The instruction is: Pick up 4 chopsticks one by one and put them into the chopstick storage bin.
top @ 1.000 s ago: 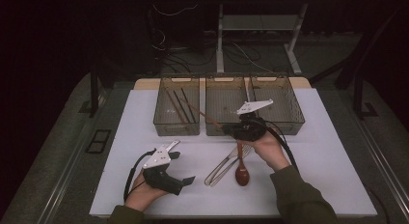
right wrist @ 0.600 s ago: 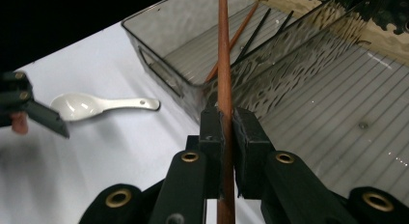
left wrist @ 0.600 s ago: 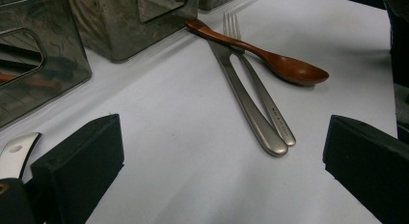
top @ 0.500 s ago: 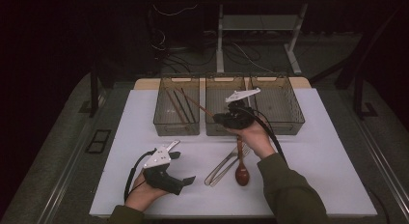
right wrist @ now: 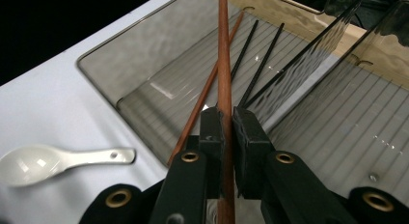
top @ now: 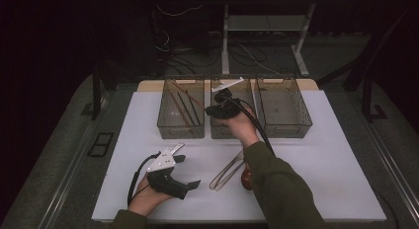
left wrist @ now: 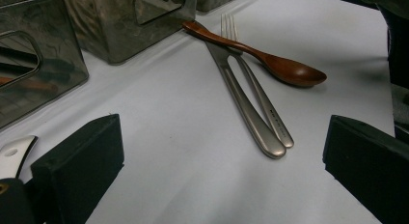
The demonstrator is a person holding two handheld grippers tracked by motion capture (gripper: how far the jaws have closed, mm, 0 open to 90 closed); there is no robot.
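My right gripper (top: 211, 110) (right wrist: 226, 119) hovers over the divide between the left bin (top: 180, 130) and the middle bin (top: 222, 133), shut on a brown chopstick (right wrist: 224, 60) (top: 190, 96) that points out over the left bin. In that bin lie another brown chopstick (right wrist: 207, 91) and two black chopsticks (right wrist: 258, 64). My left gripper (top: 184, 173) (left wrist: 222, 175) rests near the table's front edge, open, nothing between its pads. Ahead of it lie a metal fork and knife (left wrist: 251, 103) (top: 226, 172) and a wooden spoon (left wrist: 289, 72) (top: 245, 178).
A third mesh bin (top: 282, 125) stands to the right of the other two along the back of the white table (top: 326, 155). A white ceramic spoon (right wrist: 48, 161) lies on the table beside the left bin. Dark floor surrounds the table.
The right gripper has carried the brown chopstick leftward and farther back, from in front of the right bin to over the left and middle bins. The left gripper has stayed put.
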